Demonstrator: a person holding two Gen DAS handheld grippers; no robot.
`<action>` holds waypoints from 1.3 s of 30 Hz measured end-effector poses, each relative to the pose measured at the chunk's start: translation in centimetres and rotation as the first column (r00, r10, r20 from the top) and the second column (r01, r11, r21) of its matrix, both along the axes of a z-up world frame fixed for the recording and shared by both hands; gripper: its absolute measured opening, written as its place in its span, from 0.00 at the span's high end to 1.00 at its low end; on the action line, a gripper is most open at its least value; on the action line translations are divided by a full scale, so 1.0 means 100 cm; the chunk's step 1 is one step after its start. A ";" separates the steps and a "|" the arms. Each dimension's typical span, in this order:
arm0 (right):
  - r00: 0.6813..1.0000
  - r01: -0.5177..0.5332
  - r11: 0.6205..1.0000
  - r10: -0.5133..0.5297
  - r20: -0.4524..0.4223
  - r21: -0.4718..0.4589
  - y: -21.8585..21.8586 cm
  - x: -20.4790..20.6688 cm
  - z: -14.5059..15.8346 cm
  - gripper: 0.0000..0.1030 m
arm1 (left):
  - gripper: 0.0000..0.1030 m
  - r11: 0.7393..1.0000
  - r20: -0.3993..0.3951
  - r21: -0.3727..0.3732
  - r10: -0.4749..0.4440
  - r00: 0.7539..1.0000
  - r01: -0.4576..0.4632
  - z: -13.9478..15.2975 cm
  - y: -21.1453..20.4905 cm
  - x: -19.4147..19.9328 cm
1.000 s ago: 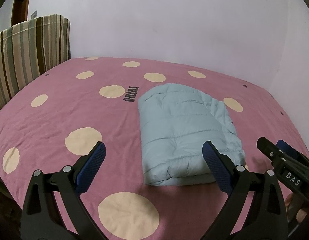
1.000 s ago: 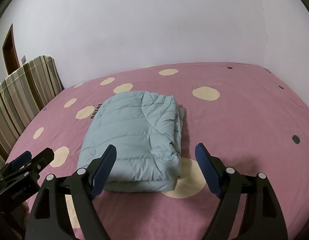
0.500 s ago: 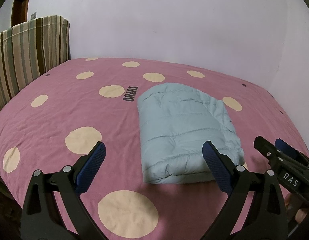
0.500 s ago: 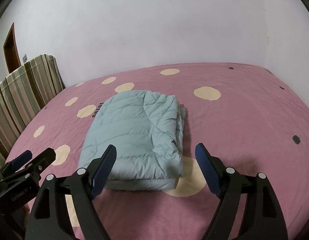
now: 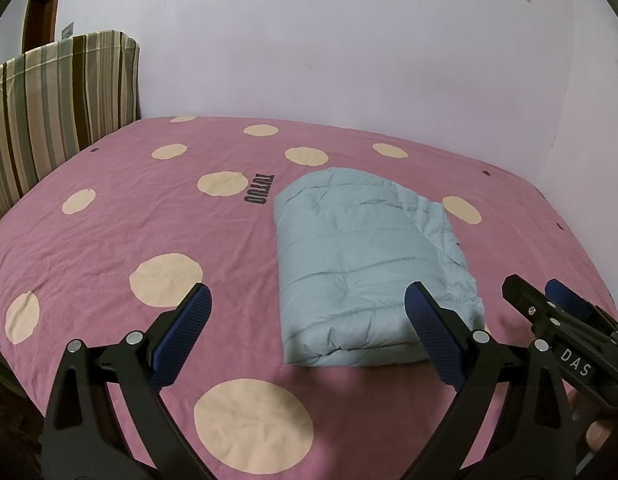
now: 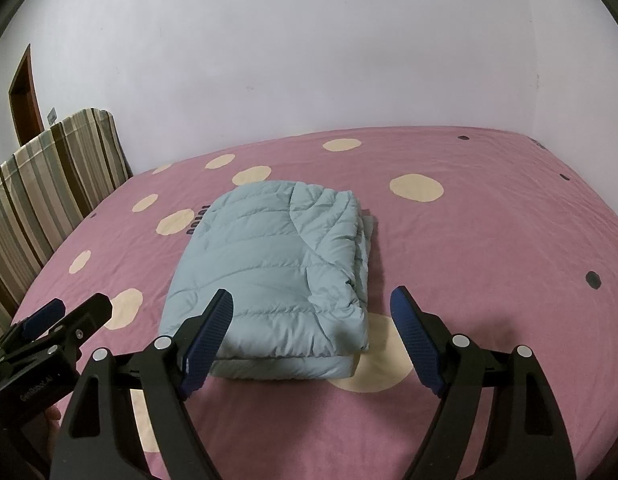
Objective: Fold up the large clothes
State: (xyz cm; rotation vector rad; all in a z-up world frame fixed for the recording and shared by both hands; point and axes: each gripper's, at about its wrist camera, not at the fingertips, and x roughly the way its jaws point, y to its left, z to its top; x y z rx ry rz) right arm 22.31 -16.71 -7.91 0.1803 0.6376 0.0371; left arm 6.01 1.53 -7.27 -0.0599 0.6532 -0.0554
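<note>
Jacket (image 6: 269, 276) folded on bedsheet (image 6: 489, 240) — far edge, underside hidden.

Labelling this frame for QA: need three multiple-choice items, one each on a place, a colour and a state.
1. Where does the folded jacket lie?
A. on the bedspread
B. on the striped cushion
C. on the floor

2. What colour is the jacket?
A. red
B. light blue
C. black

3. How do the right gripper's jaws stand?
A. shut on the jacket
B. open, holding nothing
C. shut on the cushion

Key: 1 A, it rests flat on the pink dotted cover; 2 B, pale blue quilting in both views; 3 B, its blue pads stand wide apart, short of the jacket.
</note>
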 end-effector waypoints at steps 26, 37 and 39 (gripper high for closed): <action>1.000 -0.004 1.000 0.004 -0.004 -0.001 0.002 -0.001 -0.001 0.23 | 0.02 1.000 0.027 0.004 0.000 1.000 0.000 0.002 -0.002 -0.003; 1.000 -0.022 1.000 0.022 -0.018 0.001 0.000 0.005 -0.006 0.23 | 0.02 1.000 0.005 0.026 0.017 1.000 -0.017 -0.008 -0.004 0.003; 1.000 -0.020 1.000 0.020 -0.018 0.001 -0.003 0.007 -0.006 0.23 | 0.02 0.999 0.001 0.023 0.029 1.000 -0.029 -0.011 -0.003 0.005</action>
